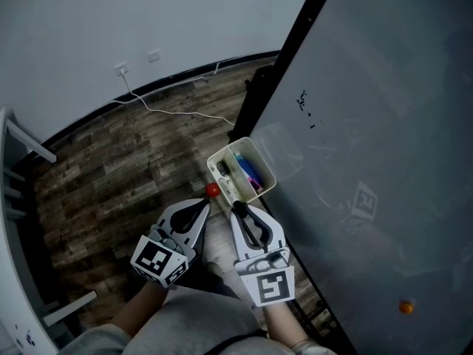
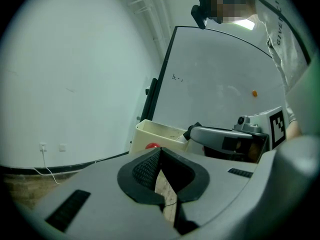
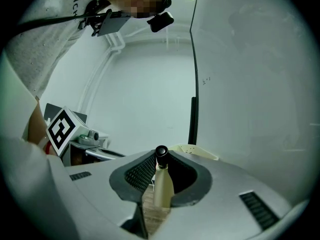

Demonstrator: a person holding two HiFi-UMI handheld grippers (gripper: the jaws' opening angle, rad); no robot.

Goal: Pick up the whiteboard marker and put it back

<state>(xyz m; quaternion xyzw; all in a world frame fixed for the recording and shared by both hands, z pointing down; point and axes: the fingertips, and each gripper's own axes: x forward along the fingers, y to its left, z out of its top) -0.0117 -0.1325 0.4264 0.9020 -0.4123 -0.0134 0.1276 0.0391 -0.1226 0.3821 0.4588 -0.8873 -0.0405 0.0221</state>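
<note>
Marker (image 3: 163,186) stands upright between jaws, cap up.

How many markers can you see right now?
3 clear: a black-capped marker between the right gripper's fingers, a blue marker and a purple marker in the tray. A red object by the tray's near corner may be another; more may hide inside.
</note>
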